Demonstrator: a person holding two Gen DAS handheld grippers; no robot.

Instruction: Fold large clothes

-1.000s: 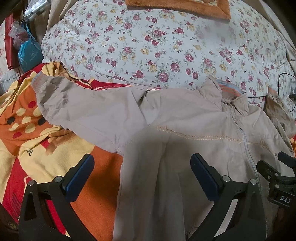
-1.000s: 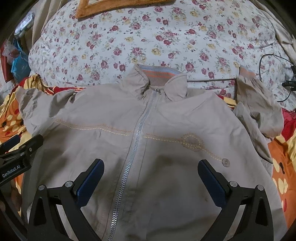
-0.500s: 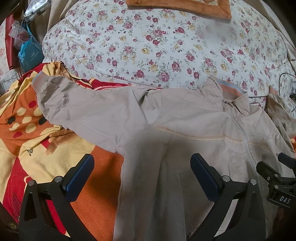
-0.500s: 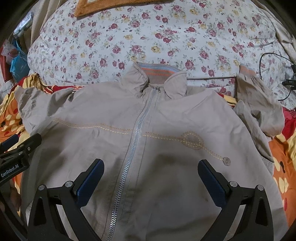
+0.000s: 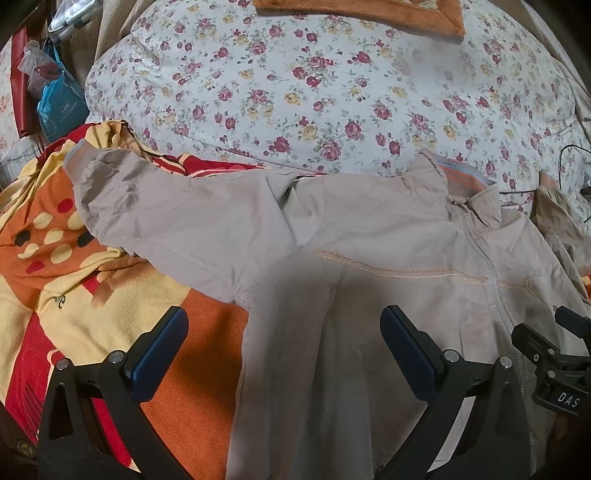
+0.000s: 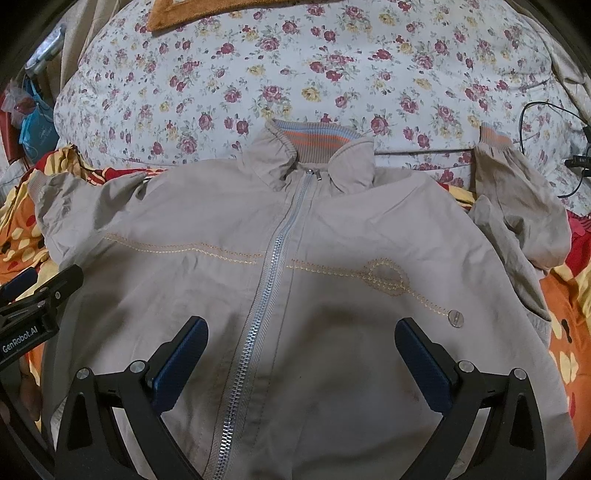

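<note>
- Behind everything lies a white floral quilt [image 6: 332, 74], with an orange-brown cloth [image 5: 369, 14] on its far part.
- Nearer to the cameras, an orange, yellow and red blanket [image 5: 74, 295] covers the bed, and the clothing rests on it.
- At the far left a blue plastic bag [image 5: 59, 107] hangs beside something dark red.
- At the far right a thin black cable [image 6: 546, 122] runs over the quilt.
- A beige jacket [image 6: 332, 369] is spread flat with its front side up, between the blanket and the quilt.
- Its grey zipper [image 6: 273, 266] is closed up to the collar [image 6: 314, 142], which has orange and blue stripes inside and touches the quilt edge.
- One sleeve [image 5: 166, 218] stretches out to the left over the blanket, and its ribbed cuff [image 5: 77, 158] is at the far end.
- The other sleeve [image 6: 524, 210] is bent and crumpled at the right side of the jacket.
- A line of yellow stitching [image 6: 184, 249] crosses the chest and makes a loop on the right half; a small round button [image 6: 455, 318] is near its end.
- The left gripper [image 5: 284, 343] is above the left side edge of the jacket, under the armpit; its jaws are wide apart and hold nothing.
- The right gripper [image 6: 301, 350] is over the lower chest, just right of the zipper, jaws also spread wide and empty.
- I cannot tell if the fingertips touch the fabric.
</note>
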